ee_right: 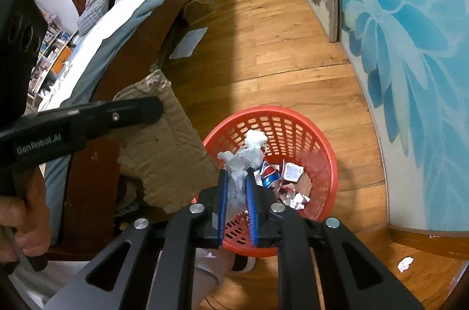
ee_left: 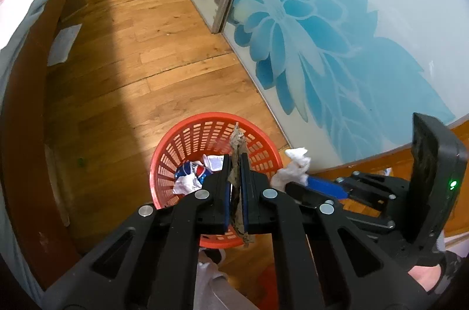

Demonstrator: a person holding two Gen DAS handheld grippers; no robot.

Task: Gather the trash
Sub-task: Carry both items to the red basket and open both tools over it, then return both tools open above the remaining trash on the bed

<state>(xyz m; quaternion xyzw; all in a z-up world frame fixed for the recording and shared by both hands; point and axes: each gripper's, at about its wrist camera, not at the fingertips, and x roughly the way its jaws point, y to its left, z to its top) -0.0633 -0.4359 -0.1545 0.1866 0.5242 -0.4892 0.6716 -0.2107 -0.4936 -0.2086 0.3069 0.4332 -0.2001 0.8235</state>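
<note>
Trash was held over the red basket (ee_right: 296, 116): the left tongs (ee_left: 235, 163) were clamped almost shut on a torn cardboard sheet (ee_right: 167, 151), edge-on between the pads, and the right tongs (ee_right: 236, 178) stood slightly parted around a crumpled white tissue (ee_right: 246, 154), which looked barely pinched. The basket already held a can (ee_right: 268, 175) and wrappers. Both pieces seemed light; the tissue soft and crushable anywhere, the cardboard stiffer, best gripped at an edge. Another scrap (ee_right: 405, 264) lay on the floor.
</note>
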